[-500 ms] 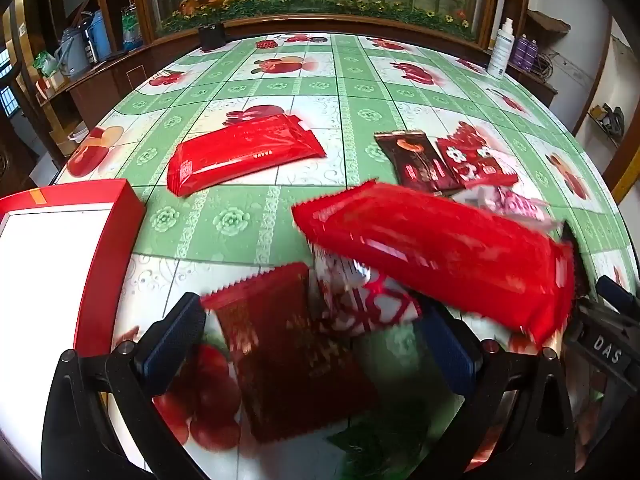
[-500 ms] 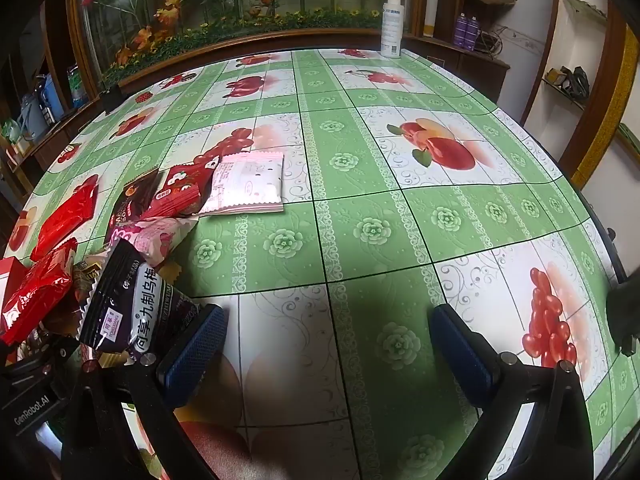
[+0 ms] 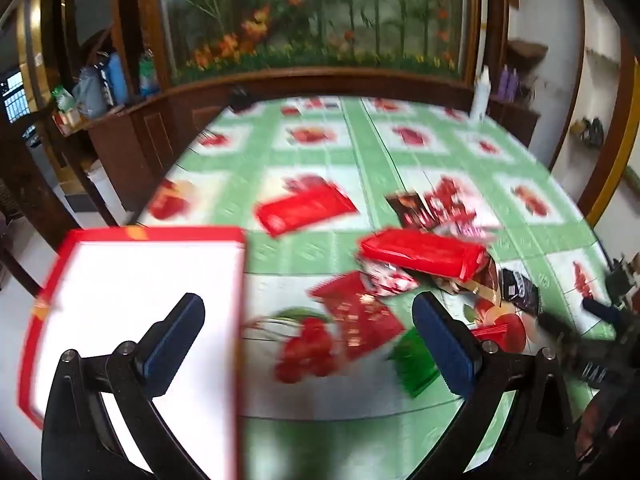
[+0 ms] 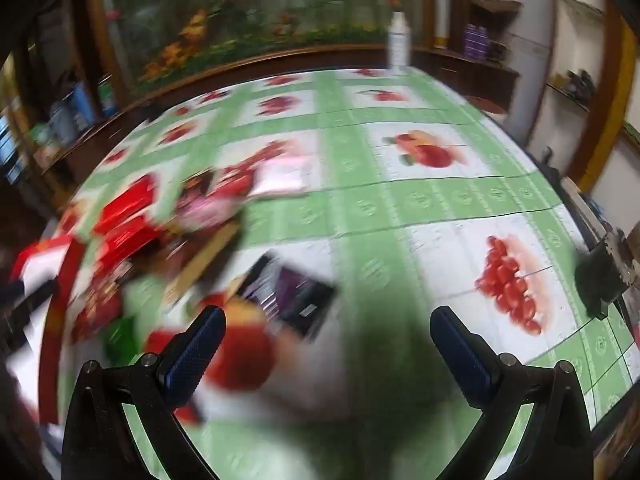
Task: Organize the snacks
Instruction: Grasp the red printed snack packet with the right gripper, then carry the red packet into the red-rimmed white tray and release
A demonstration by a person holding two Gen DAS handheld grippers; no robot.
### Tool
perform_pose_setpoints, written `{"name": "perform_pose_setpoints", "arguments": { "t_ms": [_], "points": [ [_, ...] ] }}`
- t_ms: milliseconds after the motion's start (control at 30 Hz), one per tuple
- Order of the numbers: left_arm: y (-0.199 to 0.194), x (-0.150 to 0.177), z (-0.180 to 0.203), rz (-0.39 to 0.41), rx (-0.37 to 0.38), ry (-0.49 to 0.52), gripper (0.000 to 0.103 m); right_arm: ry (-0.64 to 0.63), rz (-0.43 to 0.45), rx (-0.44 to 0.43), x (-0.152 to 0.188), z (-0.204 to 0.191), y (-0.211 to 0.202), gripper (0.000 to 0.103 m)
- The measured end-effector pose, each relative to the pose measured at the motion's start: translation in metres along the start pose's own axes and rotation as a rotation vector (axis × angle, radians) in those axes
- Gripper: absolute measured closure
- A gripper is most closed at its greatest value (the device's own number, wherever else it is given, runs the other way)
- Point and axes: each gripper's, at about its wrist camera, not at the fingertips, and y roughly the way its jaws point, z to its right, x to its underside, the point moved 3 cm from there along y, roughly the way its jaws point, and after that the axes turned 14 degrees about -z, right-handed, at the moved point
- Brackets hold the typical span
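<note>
Snacks (image 3: 420,254) lie piled mid-table on the fruit-print cloth (image 3: 360,152) — to their left your red-rimmed box (image 3: 140,300) under your left gripper (image 3: 308,340), jaws wide and empty, then your right gripper (image 4: 328,344), equally spread, holding nothing.

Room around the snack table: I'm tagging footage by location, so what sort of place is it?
Probably a home dining or living room: a fruit-print tablecloth, a large planted glass tank in wooden cabinetry, and a wall shelf holding shoes.
</note>
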Motion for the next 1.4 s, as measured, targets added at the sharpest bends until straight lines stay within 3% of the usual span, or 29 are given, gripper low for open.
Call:
{"name": "perform_pose_setpoints", "arguments": {
  "t_ms": [167,300,400,567,800,1133,1233,1400],
  "points": [
    [-0.007,-0.001,-0.057,0.036,-0.112,-0.049,0.0,-0.141,-0.052,-0.036,0.022,-0.051,0.006,0.001],
    [0.002,0.008,-0.083,0.005,-0.089,-0.088,0.0,-0.183,-0.115,-0.043,0.027,-0.084,0.028,0.008],
    [0.009,0.013,-0.081,-0.036,-0.01,-0.095,0.0,-0.147,-0.135,-0.034,0.026,-0.086,0.04,0.035],
    [0.008,0.019,-0.044,-0.078,0.072,-0.035,0.0,-0.15,-0.085,-0.002,0.028,-0.074,0.037,0.061],
    [0.032,0.031,0.037,-0.166,0.108,0.147,0.0,-0.13,-0.056,0.013,0.04,-0.023,0.027,0.062],
    [0.077,0.038,0.065,-0.306,0.168,0.037,0.001,-0.135,-0.011,0.005,0.056,0.001,0.017,0.058],
    [0.083,0.037,0.068,-0.304,0.123,0.038,0.014,-0.146,-0.003,-0.005,0.055,0.002,0.017,0.057],
    [0.081,0.035,0.07,-0.264,0.124,0.085,0.043,-0.152,0.002,-0.008,0.052,0.0,0.018,0.053]
  ]
}}
